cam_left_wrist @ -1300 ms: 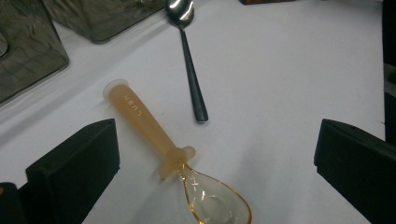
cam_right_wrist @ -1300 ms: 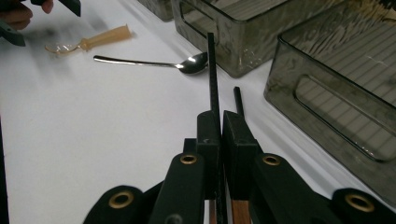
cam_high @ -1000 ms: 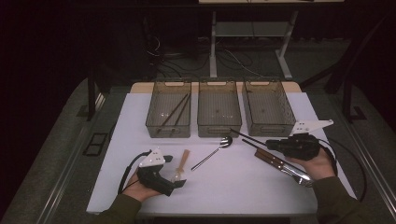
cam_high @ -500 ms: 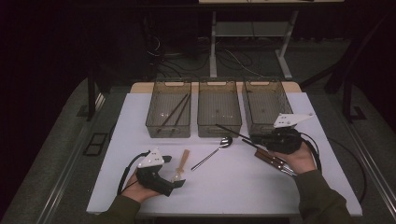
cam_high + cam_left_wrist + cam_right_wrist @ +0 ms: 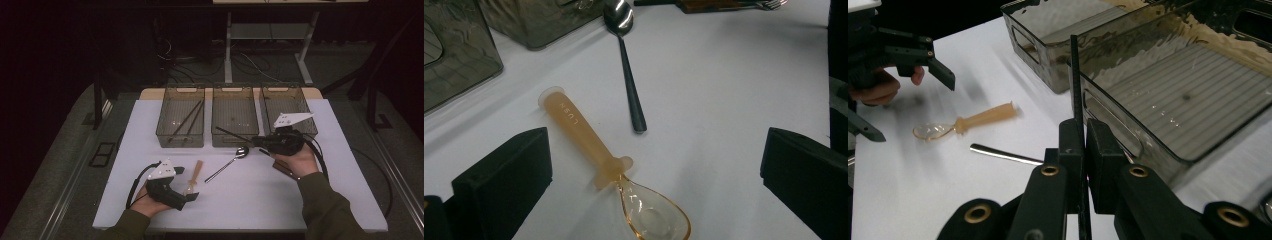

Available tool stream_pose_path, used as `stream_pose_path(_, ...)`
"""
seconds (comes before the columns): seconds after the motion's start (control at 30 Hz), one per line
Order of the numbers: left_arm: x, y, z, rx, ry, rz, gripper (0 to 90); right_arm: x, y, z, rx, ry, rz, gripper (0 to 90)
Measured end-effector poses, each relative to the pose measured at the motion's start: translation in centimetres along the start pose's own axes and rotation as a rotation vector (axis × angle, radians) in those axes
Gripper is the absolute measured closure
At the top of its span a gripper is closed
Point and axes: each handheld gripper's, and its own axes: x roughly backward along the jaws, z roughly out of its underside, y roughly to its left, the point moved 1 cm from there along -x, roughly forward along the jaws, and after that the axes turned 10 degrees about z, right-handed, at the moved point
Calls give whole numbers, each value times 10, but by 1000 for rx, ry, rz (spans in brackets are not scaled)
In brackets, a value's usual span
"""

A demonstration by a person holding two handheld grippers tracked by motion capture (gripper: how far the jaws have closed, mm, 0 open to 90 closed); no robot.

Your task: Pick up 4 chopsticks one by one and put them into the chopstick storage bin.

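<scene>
My left hand-held gripper (image 5: 192, 196) rests on tabletop (image 5: 250, 200), jaws spread, clear-bowled amber spoon (image 5: 611, 172) lying between, ungripped. Metal spoon (image 5: 227, 162) just beyond. My right hand-held gripper (image 5: 1082, 145) clenched on black chopstick (image 5: 1074, 75), carried above tabletop near middle bin (image 5: 235, 122). Sorting step, I judge; next: swing chopstick to left bin (image 5: 165, 120) holding chopsticks (image 5: 187, 120), release.

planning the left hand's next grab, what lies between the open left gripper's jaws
In the left gripper view, the orange plastic spoon with a clear bowl lies on the white table between the left gripper's open jaws, untouched.
</scene>
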Motion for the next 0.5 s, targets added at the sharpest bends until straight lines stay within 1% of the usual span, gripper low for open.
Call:
stream_pose_path(0.37, 0, -1, 0, 3, -3, 0, 0, -27, 5, -21, -16, 19, 17, 854)
stream_pose_path(0.5, 0, -1, 0, 4, -6, -1, 0, -38, 7, -31, -24, 19, 36, 854)
